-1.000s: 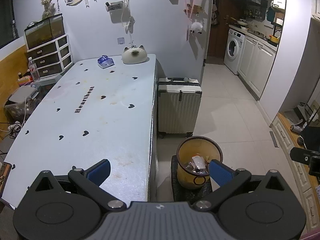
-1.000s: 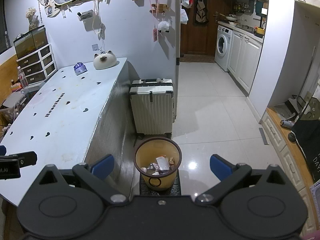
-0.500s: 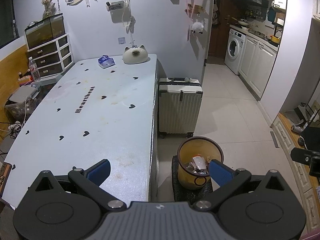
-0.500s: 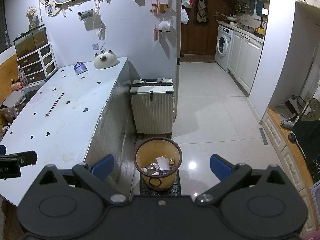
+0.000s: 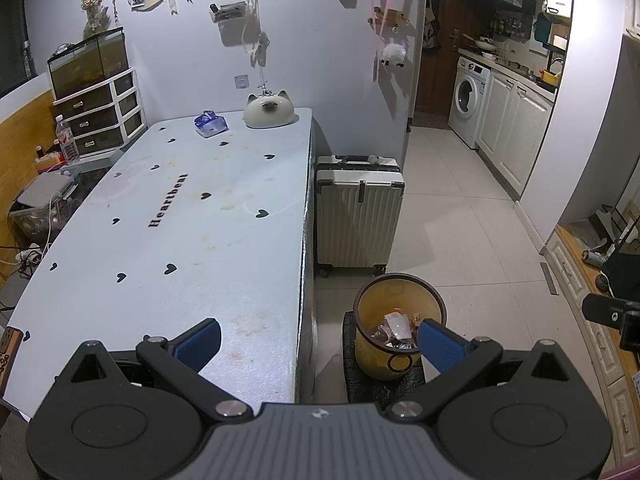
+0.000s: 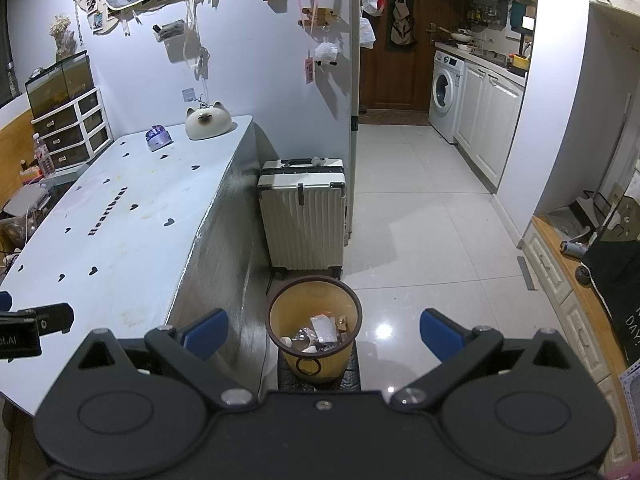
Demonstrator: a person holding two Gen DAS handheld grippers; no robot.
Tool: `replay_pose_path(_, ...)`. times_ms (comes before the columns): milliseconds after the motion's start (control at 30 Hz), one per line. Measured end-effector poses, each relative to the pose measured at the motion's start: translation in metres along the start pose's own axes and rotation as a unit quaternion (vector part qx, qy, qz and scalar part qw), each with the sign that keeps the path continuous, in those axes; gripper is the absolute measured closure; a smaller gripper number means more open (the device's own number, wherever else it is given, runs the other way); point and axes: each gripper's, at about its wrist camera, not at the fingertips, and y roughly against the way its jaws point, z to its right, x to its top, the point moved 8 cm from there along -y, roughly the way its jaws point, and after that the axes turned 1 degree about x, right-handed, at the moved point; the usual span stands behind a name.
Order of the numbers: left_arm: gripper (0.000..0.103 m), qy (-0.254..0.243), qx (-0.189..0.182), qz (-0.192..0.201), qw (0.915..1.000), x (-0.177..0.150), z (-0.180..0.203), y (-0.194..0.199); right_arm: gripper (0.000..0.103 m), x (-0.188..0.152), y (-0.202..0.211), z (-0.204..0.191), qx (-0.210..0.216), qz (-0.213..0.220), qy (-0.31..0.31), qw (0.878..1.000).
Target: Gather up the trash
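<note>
Right wrist | one bin (image 6: pixel 314 320) | trash pieces (image 6: pixel 320 330) perhaps six | both tools spread, empty

"heartbeat" printed on the table (image 5: pixel 192 256).

A cat-shaped ceramic thing (image 5: pixel 269 110) sits at the tabletop's (image 5: pixel 168 240) far right corner, blue tissue pack (image 5: pixel 211 123) just left of it. White suitcase (image 5: pixel 359 216) stands on the floor beside the tabletop's right edge.

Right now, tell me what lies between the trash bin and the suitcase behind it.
Only bare floor tile: the right wrist view shows a short open strip between the trash bin and the suitcase. Nothing lies there.
</note>
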Motion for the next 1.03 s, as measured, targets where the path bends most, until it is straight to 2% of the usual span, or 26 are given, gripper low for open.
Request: replay_pose_path(1033, 0.000, 0.000, 0.003, -0.002, 1.0000, 0.0047, 0.0017, -0.0032, 0.000, 0.0007, 0.0000, 0.0010, 0.000, 0.000, 0.000, 1.000)
